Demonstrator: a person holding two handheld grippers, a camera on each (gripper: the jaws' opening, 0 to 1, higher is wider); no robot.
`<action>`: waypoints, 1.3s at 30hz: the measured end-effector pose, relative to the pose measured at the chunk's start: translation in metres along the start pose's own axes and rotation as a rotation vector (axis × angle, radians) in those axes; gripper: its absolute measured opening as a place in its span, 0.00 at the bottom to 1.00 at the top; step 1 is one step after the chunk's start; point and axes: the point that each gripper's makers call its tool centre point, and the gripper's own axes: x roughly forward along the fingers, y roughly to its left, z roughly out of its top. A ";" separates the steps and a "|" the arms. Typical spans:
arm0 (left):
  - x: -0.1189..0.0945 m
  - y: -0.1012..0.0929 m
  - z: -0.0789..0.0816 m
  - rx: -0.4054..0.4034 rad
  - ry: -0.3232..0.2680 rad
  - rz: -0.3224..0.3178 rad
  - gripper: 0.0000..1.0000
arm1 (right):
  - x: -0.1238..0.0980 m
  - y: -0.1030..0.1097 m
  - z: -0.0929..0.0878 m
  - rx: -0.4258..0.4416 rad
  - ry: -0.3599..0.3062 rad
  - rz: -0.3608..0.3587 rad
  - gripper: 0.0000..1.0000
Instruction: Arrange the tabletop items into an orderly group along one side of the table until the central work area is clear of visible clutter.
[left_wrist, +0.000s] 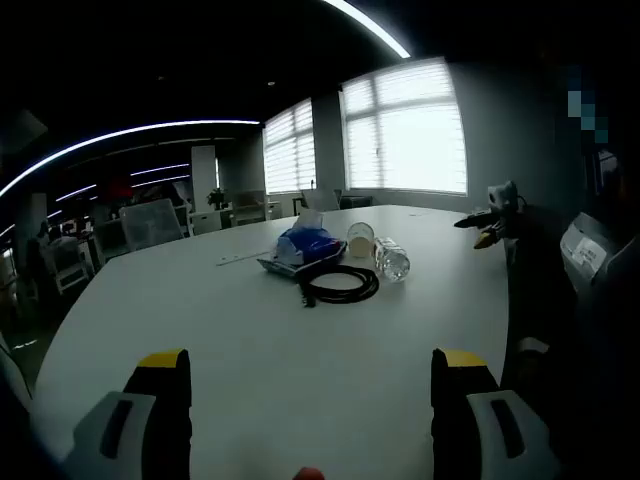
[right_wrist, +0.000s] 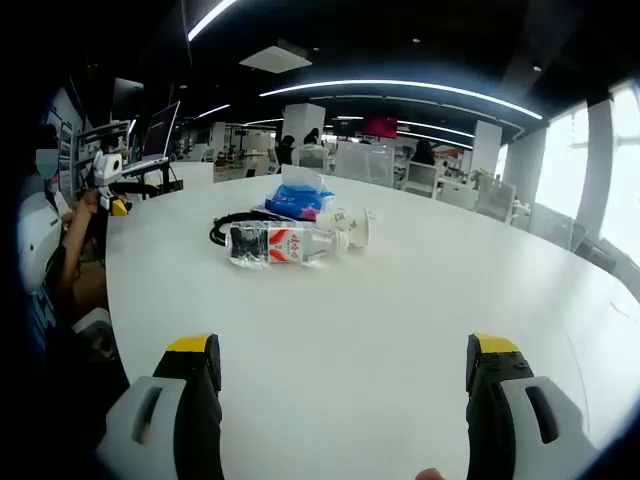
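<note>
A small cluster lies on the white table (left_wrist: 250, 350): a blue tissue pack (left_wrist: 306, 245), a coiled black cable (left_wrist: 342, 283), a paper cup (left_wrist: 360, 240) and a clear water bottle (left_wrist: 392, 259) on its side. In the right gripper view the bottle (right_wrist: 272, 244) lies nearest, the cup (right_wrist: 350, 224) to its right, the tissue pack (right_wrist: 297, 200) behind, the cable (right_wrist: 222, 228) to the left. My left gripper (left_wrist: 310, 400) is open, well short of the cluster. My right gripper (right_wrist: 340, 390) is open too, nothing between its jaws.
A person (right_wrist: 60, 260) sits at the table's edge, holding another gripper-like tool (left_wrist: 495, 215). A thin ruler-like strip (left_wrist: 243, 258) lies left of the tissue pack. Office chairs (left_wrist: 150, 222) and desks ring the table (right_wrist: 400, 320); bright windows (left_wrist: 400, 130) lie beyond.
</note>
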 end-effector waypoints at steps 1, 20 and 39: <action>0.000 0.000 0.000 0.000 0.000 0.001 1.00 | 0.000 0.000 0.000 0.001 0.000 -0.001 1.00; 0.002 -0.002 -0.001 -0.002 0.002 -0.003 1.00 | -0.002 -0.002 -0.003 0.004 -0.001 -0.002 1.00; 0.001 -0.001 0.000 0.004 -0.003 -0.006 1.00 | -0.003 -0.001 -0.005 0.006 0.006 -0.001 1.00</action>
